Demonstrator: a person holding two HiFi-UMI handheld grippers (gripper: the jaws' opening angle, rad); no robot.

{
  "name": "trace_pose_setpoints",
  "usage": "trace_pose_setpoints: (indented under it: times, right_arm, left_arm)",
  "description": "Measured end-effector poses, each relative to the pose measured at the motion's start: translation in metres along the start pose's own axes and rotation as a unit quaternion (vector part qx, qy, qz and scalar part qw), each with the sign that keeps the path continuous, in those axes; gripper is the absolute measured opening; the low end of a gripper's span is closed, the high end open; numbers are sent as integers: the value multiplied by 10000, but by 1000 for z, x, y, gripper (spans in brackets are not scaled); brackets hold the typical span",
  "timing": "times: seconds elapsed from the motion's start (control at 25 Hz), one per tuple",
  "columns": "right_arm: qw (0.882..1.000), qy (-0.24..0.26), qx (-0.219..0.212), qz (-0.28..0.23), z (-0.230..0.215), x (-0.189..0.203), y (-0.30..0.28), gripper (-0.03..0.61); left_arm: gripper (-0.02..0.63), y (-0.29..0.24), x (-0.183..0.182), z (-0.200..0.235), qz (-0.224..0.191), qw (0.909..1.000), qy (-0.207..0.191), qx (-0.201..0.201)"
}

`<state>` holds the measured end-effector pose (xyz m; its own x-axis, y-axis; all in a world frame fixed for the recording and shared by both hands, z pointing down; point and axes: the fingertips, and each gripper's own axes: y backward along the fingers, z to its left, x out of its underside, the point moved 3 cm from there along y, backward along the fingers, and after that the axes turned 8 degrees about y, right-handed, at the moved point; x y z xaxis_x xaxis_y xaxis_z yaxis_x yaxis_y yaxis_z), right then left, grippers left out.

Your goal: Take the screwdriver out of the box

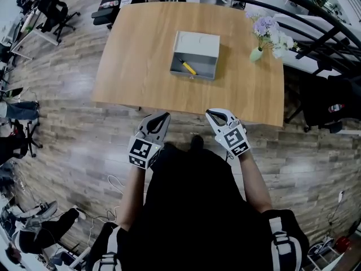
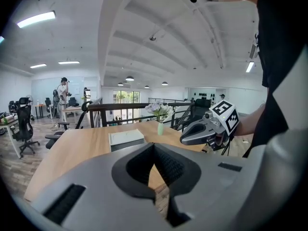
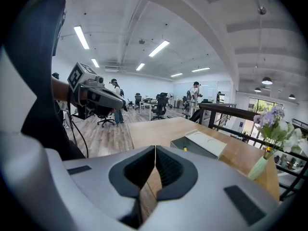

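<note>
A grey metal box (image 1: 194, 55) stands open on the middle of the wooden table (image 1: 141, 66), its lid tipped back. Inside lies a screwdriver (image 1: 188, 68) with a yellow handle, of which only a yellow bit (image 3: 185, 149) shows in the right gripper view. My left gripper (image 1: 163, 116) and right gripper (image 1: 211, 113) hover side by side just off the table's near edge, well short of the box. Both are shut, jaws touching at the tips with nothing between them. From the left gripper (image 2: 154, 146) the box (image 2: 126, 138) shows ahead; from the right gripper (image 3: 155, 148) the box (image 3: 199, 146) lies ahead to the right.
A vase of pale flowers (image 1: 265, 35) stands at the table's far right, right of the box. A black railing (image 1: 316, 16) runs behind it. Office chairs (image 1: 56, 10) and people stand at the left on the wood floor.
</note>
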<state>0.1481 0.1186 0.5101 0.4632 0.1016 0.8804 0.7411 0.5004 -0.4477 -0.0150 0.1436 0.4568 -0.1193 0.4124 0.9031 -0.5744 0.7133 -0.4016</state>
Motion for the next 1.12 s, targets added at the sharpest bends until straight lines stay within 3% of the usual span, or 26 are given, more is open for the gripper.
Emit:
trace_pose_setpoints:
  times: [0.48, 0.72, 1.12]
  right_arm:
    - [9995, -288, 104, 12, -11, 16, 9, 26]
    - [9997, -203, 119, 109, -17, 9, -3, 26]
    - [9984, -196, 252, 473, -31, 6, -23, 26]
  left_arm:
    - [21, -18, -8, -13, 77, 9996, -212, 155]
    - [21, -26, -11, 3, -12, 9996, 139, 259]
    - [21, -54, -23, 33, 0, 9977, 80, 668]
